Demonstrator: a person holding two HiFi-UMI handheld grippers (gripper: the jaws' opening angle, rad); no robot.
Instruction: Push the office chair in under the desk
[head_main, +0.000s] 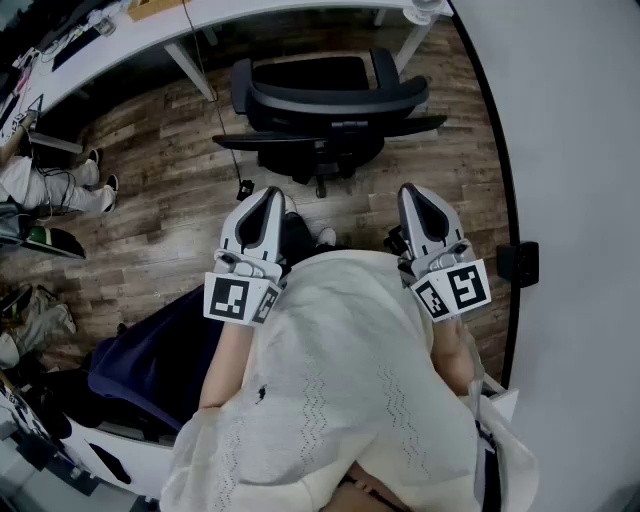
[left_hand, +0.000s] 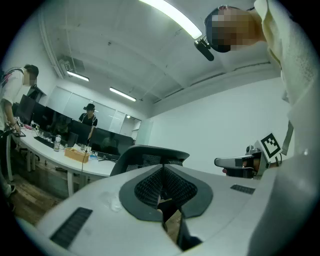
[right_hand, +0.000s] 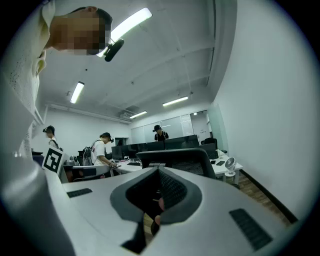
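The black office chair (head_main: 325, 100) stands on the wood floor, out from the white desk (head_main: 250, 15), with its backrest toward me. My left gripper (head_main: 271, 193) and right gripper (head_main: 410, 190) hover side by side short of the backrest, not touching it, both shut and empty. In the left gripper view the backrest's top (left_hand: 150, 154) rises just beyond the left gripper (left_hand: 161, 168), and the right gripper (left_hand: 244, 162) shows off to the right. In the right gripper view the backrest (right_hand: 172, 156) fills the space past the right gripper (right_hand: 159, 173), whose jaws are together.
A white wall (head_main: 570, 150) with a dark baseboard runs close along the right, with a black box (head_main: 518, 262) low on it. A navy chair (head_main: 150, 355) sits at my left rear. A person's legs (head_main: 45, 185) are at the far left. A cable (head_main: 205, 90) hangs from the desk.
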